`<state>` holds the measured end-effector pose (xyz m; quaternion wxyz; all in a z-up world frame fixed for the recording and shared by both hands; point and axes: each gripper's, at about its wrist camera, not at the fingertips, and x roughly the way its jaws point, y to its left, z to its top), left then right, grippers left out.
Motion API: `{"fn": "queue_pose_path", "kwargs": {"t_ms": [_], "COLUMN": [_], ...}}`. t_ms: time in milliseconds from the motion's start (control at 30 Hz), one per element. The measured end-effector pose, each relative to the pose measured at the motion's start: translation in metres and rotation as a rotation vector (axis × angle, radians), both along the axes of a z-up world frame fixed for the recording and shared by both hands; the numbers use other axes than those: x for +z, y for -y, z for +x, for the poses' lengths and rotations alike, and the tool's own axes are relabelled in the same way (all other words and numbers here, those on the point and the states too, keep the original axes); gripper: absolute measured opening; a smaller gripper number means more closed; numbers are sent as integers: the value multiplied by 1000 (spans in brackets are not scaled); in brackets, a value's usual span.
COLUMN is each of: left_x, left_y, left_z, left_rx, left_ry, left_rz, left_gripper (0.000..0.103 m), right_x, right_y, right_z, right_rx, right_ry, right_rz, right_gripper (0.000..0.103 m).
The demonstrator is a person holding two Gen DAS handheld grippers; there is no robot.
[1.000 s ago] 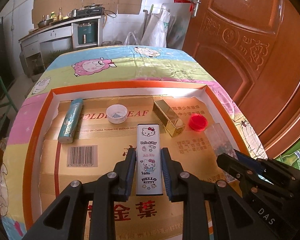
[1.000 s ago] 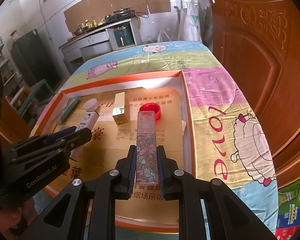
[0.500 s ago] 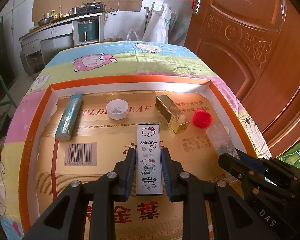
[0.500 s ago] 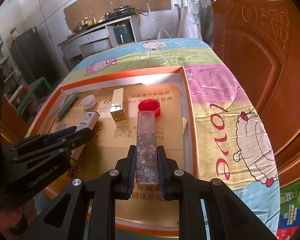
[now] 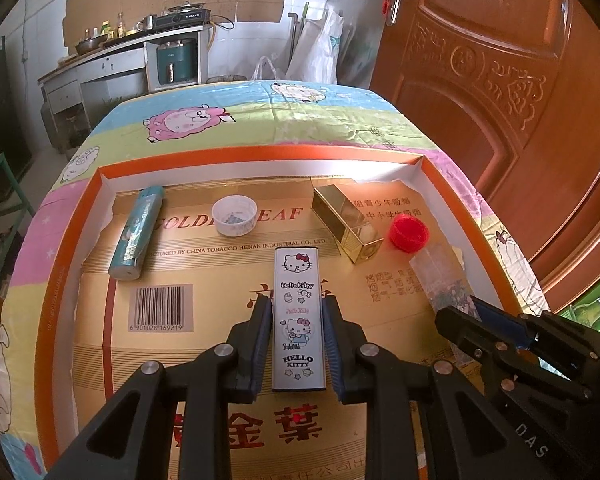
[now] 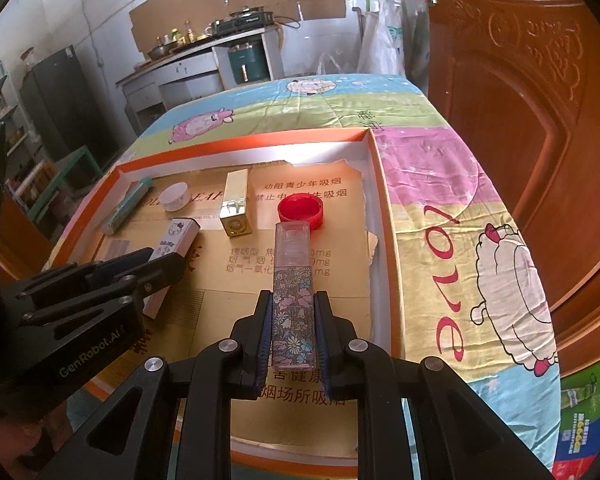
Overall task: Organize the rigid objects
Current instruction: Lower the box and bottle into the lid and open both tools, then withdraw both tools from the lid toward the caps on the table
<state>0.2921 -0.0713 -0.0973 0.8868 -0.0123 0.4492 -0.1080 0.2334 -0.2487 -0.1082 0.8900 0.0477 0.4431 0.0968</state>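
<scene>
At this point you had the bench (image 5: 320,120), under its cartoon-sheep cloth, carrying an orange-rimmed tray (image 5: 260,152) lined with flattened carton, and every object in view lay inside that tray.

Ahead of both tongs, along the tray's far side, four items sat in a loose row: a teal tube (image 5: 138,232) to the far left, a white cap (image 5: 234,215), a gold box (image 5: 346,222) and a red cap (image 5: 408,233). By the look of it, these were already set out.

Your left tongs (image 5: 294,344) were closed narrowly on the Hello Kitty box (image 5: 298,316), its length running straight forward between the pads. Your right tongs (image 6: 293,330) were clamped on the floral spray bottle (image 6: 293,292), clear cap pointing away, just short of the red cap.

Both held items were over the tray lining; contact with it could not be confirmed.

Remaining, as judged: place these two items in line with the row, then release each grip.
</scene>
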Motion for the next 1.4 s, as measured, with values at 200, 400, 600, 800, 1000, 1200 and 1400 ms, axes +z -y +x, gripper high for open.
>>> {"fn": "queue_pose_path", "kwargs": {"t_ms": [200,400,600,800,1000,1200,1400], "left_x": [0,0,2,7,11,20,30], "left_y": [1,-2,-5,-6,-5,-6,-8], "left_z": [0,0,0,-2,-5,-11,-24], "left_rx": [-2,1,15,19,20,24,28], "left_ry": [1,0,7,18,28,43,60], "left_rz": [4,-17,-20,-18,-13,-11,-14], "left_gripper": [26,26,36,36,36,36,36], "right_x": [-1,-1,1,3,7,16,29], "right_y": [-1,-2,1,0,1,1,2], "right_z": [0,0,0,-2,-5,-13,-26], "right_rx": [2,2,2,3,1,-1,0], "right_ry": [0,2,11,13,20,32,53], "right_rz": [-8,-9,-12,-12,-10,-11,-11], "right_gripper": [21,21,23,23,23,23,23]}}
